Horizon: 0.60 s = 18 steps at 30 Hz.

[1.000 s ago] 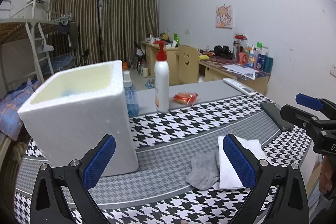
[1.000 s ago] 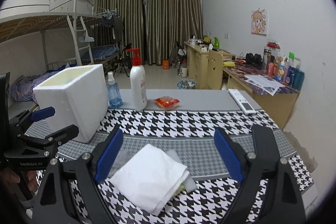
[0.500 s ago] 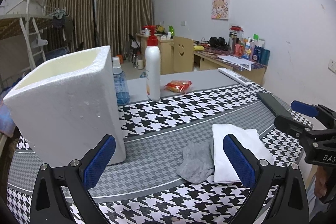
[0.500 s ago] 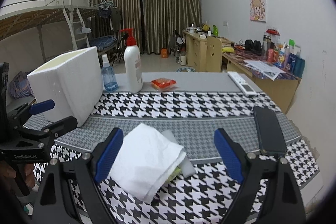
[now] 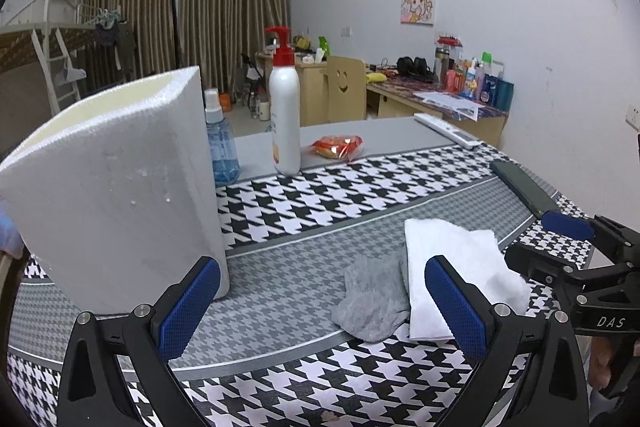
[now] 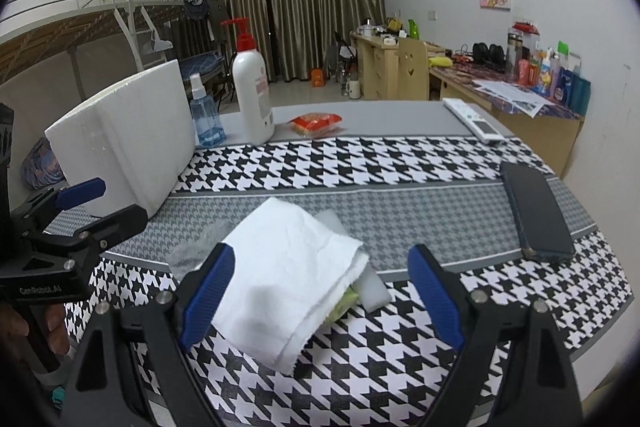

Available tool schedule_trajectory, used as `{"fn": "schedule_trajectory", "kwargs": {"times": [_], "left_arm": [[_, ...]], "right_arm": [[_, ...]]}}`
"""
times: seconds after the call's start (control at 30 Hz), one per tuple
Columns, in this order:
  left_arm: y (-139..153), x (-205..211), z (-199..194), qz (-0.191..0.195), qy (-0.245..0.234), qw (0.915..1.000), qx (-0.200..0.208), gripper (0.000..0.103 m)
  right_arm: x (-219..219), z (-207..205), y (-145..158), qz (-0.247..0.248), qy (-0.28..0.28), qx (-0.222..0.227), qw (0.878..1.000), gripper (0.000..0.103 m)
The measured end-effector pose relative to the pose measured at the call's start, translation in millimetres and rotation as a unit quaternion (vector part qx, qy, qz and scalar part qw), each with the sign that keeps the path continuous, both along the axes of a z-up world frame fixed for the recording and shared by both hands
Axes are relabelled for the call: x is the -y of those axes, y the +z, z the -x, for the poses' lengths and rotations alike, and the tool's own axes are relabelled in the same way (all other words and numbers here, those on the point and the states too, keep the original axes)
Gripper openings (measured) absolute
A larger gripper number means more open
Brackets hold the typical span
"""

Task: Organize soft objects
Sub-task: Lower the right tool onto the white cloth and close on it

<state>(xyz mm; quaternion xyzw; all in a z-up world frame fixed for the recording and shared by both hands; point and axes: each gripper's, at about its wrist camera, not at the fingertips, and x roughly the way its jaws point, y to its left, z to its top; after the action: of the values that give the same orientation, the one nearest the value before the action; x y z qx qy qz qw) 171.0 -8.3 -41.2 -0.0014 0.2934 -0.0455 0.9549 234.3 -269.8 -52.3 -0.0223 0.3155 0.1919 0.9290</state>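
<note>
A folded white cloth (image 6: 288,267) lies on the houndstooth tablecloth, over a white foam piece (image 6: 370,293) and something green. A grey sock (image 5: 372,301) rests beside the cloth (image 5: 452,259) on its left. My right gripper (image 6: 320,295) hangs open just above the near end of the cloth, nothing between its blue pads. My left gripper (image 5: 320,307) is open too, low over the table in front of the sock. A white foam box (image 5: 116,187) stands at the left (image 6: 132,143). Each gripper shows at the edge of the other's view.
Behind the box stand a blue spray bottle (image 5: 220,143) and a white pump bottle (image 5: 284,107). A red snack packet (image 5: 336,147), a remote (image 6: 474,119) and a dark phone (image 6: 536,211) lie on the table. The table's right edge is close to the phone.
Both grippers have sunk toward the table and tilted up slightly; the box's inside is no longer seen. The cloth and sock lie as before. Both stay open.
</note>
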Motion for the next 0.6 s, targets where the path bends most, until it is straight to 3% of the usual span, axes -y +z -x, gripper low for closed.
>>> {"fn": "schedule_trajectory", "kwargs": {"times": [0.3, 0.6], "left_arm": [[-10.0, -1.1, -5.4, -0.001, 0.003, 0.9999, -0.015, 0.102], [-14.6, -3.2, -8.0, 0.003, 0.006, 0.9997, -0.023, 0.102]], "right_arm": [[-2.0, -7.9, -14.3, -0.015, 0.011, -0.038, 0.999, 0.091], [-10.9, -14.8, -30.3, -0.013, 0.031, -0.079, 0.996, 0.069]]}}
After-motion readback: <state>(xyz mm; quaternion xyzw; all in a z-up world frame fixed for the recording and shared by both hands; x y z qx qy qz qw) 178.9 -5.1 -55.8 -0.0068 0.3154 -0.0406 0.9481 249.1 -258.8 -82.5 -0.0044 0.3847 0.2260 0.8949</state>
